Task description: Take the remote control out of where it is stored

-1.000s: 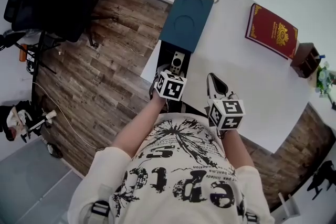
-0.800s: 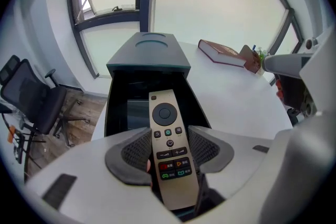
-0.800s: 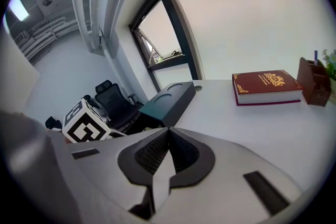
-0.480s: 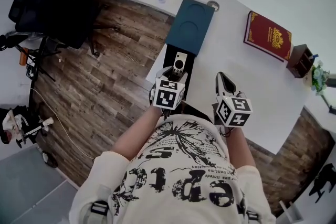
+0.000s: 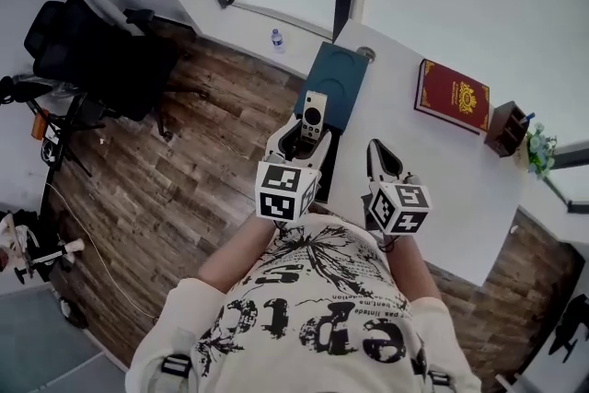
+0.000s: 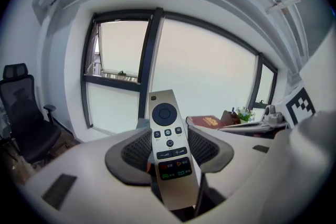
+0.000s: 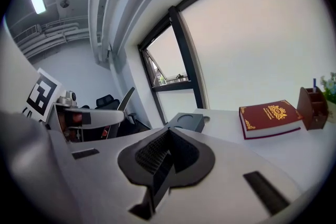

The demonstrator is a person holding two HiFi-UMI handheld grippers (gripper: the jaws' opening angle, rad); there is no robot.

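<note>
Two grippers are in view over the near edge of a white table (image 5: 442, 179). The left gripper (image 5: 296, 135) is clamped on the lower end of the remote (image 6: 169, 149). The left gripper view shows both pads pressed against the remote's sides. The remote stands nearly upright between the jaws with its button face toward that camera, and it touches nothing but the jaws. In the head view the remote (image 5: 314, 113) sits at the table's left edge, and its far end overlaps the near edge of a teal box (image 5: 339, 78). The right gripper (image 7: 167, 157) has its jaws pressed together with nothing between them. It hangs just to the right of the left gripper, above the tabletop. A red book (image 5: 452, 96) lies further right on the table, well apart from both grippers.
</note>
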